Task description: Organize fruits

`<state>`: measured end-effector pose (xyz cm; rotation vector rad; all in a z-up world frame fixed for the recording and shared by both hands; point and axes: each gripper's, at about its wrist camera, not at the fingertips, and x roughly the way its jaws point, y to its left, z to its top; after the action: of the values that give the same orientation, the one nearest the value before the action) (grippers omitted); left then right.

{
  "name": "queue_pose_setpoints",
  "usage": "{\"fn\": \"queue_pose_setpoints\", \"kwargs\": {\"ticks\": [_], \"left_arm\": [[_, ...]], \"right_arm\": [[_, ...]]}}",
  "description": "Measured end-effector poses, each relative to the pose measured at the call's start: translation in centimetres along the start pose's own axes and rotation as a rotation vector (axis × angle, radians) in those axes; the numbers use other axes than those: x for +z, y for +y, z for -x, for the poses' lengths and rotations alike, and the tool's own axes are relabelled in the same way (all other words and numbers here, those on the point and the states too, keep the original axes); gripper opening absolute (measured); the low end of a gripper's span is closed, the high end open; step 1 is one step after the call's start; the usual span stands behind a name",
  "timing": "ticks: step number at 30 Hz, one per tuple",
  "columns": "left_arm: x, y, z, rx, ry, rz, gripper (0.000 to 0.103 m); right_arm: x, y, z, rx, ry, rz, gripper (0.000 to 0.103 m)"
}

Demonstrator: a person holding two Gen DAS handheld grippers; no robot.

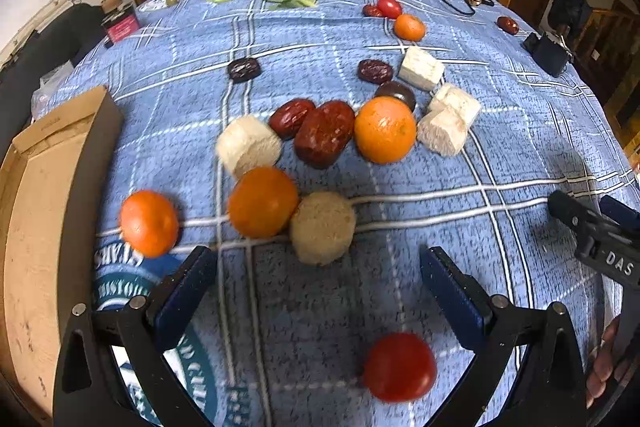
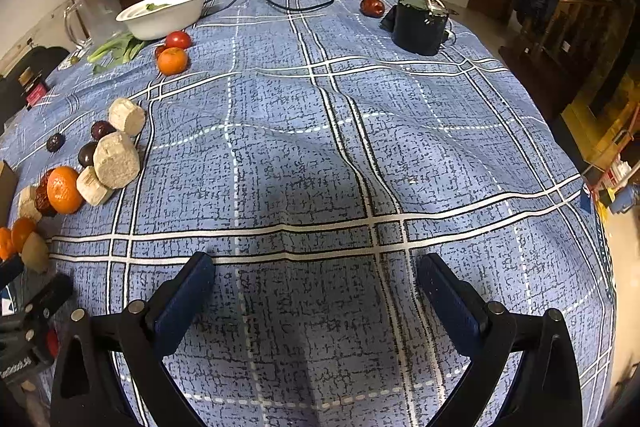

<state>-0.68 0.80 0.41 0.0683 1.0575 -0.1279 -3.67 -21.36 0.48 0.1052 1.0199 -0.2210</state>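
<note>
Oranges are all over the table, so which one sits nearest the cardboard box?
The orange alone at the far left, beside the cardboard box. The other oranges sit further right, touching other food.

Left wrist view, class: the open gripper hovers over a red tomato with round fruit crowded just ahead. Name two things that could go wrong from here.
1. The tomato is round and smooth; the left gripper closing off-centre could squirt it away or bruise it.
2. The orange touches a beige chunk just beyond the fingertips; a nudge could roll them, perhaps against the cardboard box.
</note>
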Motion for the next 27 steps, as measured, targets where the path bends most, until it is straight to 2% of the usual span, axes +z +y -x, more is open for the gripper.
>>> {"fn": "queue_pose_setpoints", "kwargs": {"ticks": [3, 5, 9, 15, 18, 21, 22, 27], "left_arm": [[-0.7, 0.7, 1.7, -0.026, -0.041, 0.019, 0.101], [-1.3, 1.2, 3.7, -0.029, -0.101, 0.026, 0.101], [-2.5, 2.3, 7.8, -0.045, -0.223, 0.063, 0.101], [-3.7, 2.9, 12.2, -0.019, -0.376, 0.063, 0.101], [-4.3, 3.0, 14.3, 0.021, -0.443, 0.05, 0.101], [-5.0, 3.6, 15.9, 0.028, -0.489, 0.064, 0.101], [-5.2, 3.9, 16.4, 0.029, -0.5, 0.071, 0.101], [-6.2, 4.5, 18.3, 0.039, -0.55, 0.089, 0.101]], "right_arm": [[-0.1, -0.1, 0.1, -0.006, 0.001, -0.014, 0.102], [-0.5, -0.2, 0.7, 0.008, 0.002, -0.041, 0.102], [-1.8, 0.2, 3.5, 0.068, -0.067, -0.092, 0.102], [-4.8, 2.4, 10.0, 0.078, -0.295, -0.075, 0.102], [-6.5, 3.5, 13.1, 0.016, -0.436, -0.053, 0.102], [-8.0, 4.7, 15.2, -0.047, -0.564, -0.021, 0.102], [-8.4, 5.0, 15.6, -0.044, -0.585, -0.009, 0.102], [-9.1, 5.7, 15.1, -0.023, -0.504, -0.004, 0.102]]}}
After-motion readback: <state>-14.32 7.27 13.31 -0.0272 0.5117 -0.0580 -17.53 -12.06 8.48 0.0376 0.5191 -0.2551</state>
